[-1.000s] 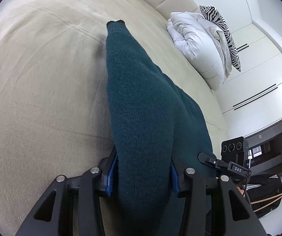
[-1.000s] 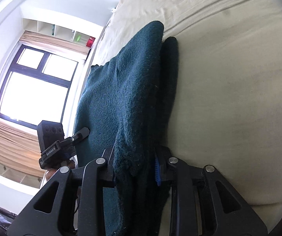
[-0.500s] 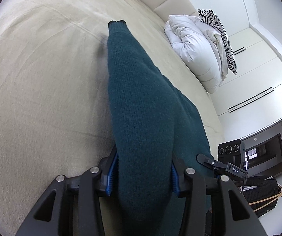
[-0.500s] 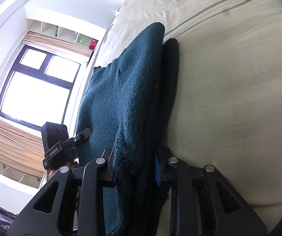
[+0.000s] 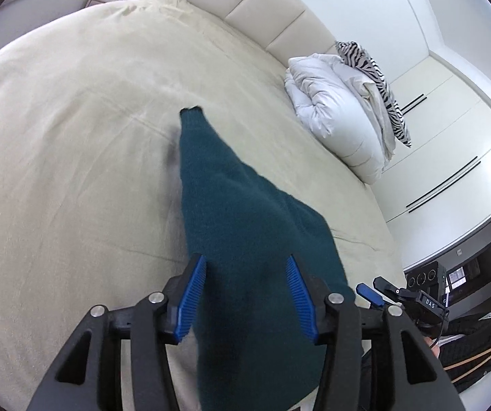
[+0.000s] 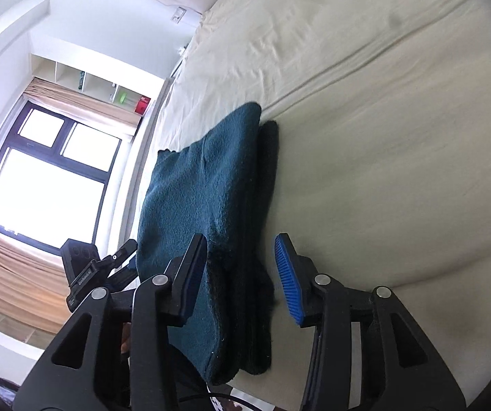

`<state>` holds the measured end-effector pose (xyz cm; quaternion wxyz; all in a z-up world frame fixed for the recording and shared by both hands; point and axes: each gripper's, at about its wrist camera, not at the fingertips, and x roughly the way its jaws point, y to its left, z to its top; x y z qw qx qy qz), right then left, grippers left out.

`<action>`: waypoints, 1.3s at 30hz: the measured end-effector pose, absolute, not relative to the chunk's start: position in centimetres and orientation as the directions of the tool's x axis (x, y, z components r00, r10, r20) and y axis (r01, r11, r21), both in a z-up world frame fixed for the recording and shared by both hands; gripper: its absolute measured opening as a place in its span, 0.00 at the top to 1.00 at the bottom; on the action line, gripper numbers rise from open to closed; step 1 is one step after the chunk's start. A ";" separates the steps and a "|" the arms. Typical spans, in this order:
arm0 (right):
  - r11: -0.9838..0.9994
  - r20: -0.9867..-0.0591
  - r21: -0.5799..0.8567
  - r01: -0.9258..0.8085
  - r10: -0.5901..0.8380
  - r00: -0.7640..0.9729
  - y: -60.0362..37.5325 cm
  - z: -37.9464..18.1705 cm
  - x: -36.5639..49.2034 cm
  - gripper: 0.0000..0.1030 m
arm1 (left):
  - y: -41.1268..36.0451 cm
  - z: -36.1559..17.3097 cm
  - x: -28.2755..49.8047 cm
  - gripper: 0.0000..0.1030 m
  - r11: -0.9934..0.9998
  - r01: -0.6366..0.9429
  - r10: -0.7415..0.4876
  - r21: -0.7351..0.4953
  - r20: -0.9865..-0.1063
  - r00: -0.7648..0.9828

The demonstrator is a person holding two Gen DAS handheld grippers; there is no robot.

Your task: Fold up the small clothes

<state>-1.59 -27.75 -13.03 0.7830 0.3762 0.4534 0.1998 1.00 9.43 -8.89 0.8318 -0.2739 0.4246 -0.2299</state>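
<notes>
A dark teal knit sweater (image 5: 242,226) lies folded lengthwise on the beige bed (image 5: 74,144), one sleeve cuff pointing toward the headboard. In the right wrist view the sweater (image 6: 207,198) shows as stacked layers along the bed's near edge. My left gripper (image 5: 245,289) is open, its blue pads on either side of the sweater's near end, not pinching it. My right gripper (image 6: 242,267) is open too, its jaws astride the other near corner. Each gripper shows in the other's view, the right one (image 5: 413,298) and the left one (image 6: 88,274).
A white folded duvet (image 5: 334,116) with a zebra-print pillow (image 5: 378,78) lies at the bed's right side by the padded headboard (image 5: 262,10). White wardrobes (image 5: 450,144) stand beyond. A bright window (image 6: 40,178) with curtains is left in the right wrist view.
Both grippers were shut on the sweater's near edge; now both have opened and let it go. Both have drawn back and up, and the sweater rests on the bed.
</notes>
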 end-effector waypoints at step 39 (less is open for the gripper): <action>0.960 -0.333 0.273 -0.069 0.162 0.929 -22.3 2.1 -9.9 0.00 | 4.6 2.2 -8.4 0.00 0.997 -0.002 0.029 0.072 -0.378 0.925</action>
